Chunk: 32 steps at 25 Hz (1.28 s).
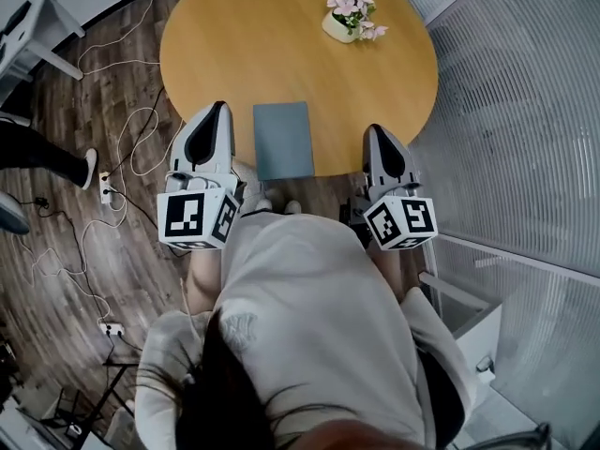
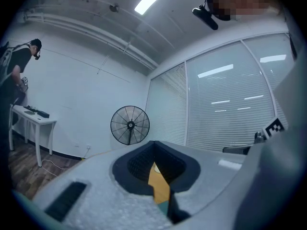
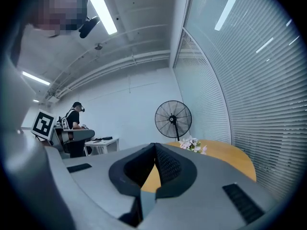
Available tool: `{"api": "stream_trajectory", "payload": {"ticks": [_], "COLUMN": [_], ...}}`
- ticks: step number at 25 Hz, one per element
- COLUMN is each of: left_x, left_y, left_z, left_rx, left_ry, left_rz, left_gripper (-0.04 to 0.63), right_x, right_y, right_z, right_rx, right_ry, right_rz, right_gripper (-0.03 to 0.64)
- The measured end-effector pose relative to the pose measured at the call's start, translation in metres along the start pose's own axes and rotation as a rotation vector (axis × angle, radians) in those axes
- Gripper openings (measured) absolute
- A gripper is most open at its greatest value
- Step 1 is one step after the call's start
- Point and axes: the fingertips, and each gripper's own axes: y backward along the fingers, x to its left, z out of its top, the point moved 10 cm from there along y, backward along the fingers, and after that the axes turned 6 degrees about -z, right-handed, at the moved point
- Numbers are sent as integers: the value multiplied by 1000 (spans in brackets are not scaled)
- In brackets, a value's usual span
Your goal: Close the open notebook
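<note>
A grey-blue notebook [image 1: 283, 139] lies closed and flat at the near edge of the round wooden table [image 1: 281, 45]. My left gripper [image 1: 218, 109] is held level just left of it, over the table's rim, with its jaws together and nothing between them. To the notebook's right my right gripper [image 1: 373, 129] is also shut and empty. In the left gripper view the tips [image 2: 153, 143] meet, and a sliver of the notebook [image 2: 163, 207] shows below them. The right gripper view shows its tips [image 3: 155, 144] touching above the notebook's edge [image 3: 147, 202].
A small vase of pink flowers [image 1: 352, 14] stands at the table's far side. Cables [image 1: 122, 148] and a power strip [image 1: 106, 187] lie on the wood floor at left. A glass wall with blinds [image 1: 525, 111] runs along the right. A standing fan [image 3: 173, 118] and another person [image 3: 74, 116] are beyond.
</note>
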Motion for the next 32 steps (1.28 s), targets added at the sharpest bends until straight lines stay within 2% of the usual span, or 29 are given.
{"api": "stream_trajectory", "payload": {"ticks": [8,17,32], "left_x": [29,38,32], "left_y": [19,31,28], "left_z": [-5,-20,-27], "left_rx": [41,73,64], "left_ry": [4,11,23], "left_rz": [-23,-78,-57], "left_gripper": [17,17,17], "right_x": [23,38,28], "right_y": [8,29,30], "right_z": [7,-8,-13], "right_rx": [-15,11,40], "right_ry": [21,22,54], "right_rz": [-72,-160,-170], "right_gripper": [0,0,0]}}
